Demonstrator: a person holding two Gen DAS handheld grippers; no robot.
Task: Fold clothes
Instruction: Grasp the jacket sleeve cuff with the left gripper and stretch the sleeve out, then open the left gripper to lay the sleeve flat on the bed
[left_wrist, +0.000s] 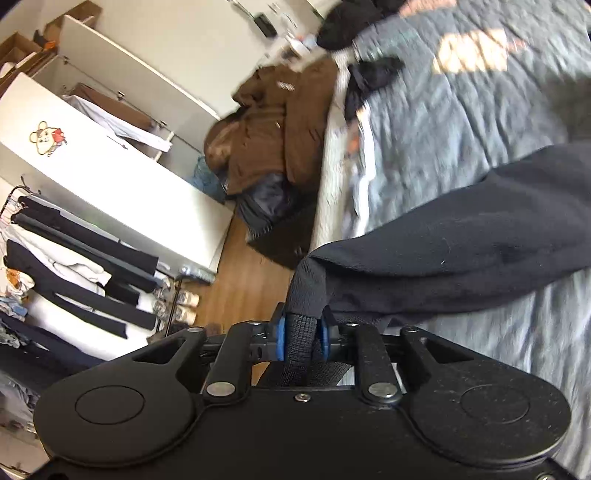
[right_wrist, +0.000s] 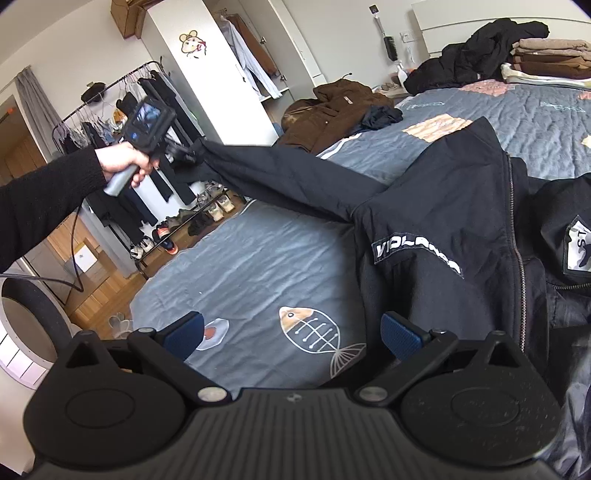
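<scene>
Left tongs (left_wrist: 302, 338) clamping black jacket (right_wrist: 436, 221) cuff (left_wrist: 301, 295), right tongs (right_wrist: 291, 332) agape — chest label (right_wrist: 417, 254) partly legible, "VIOL".

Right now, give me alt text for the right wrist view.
A black jacket lies on a grey bedspread, its sleeve pulled out straight by the left gripper. The right gripper hovers open above a fish print.

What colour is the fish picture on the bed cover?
The fish is orange and white with white bones, printed on the grey-blue bed cover. The right wrist view shows it best.
</scene>
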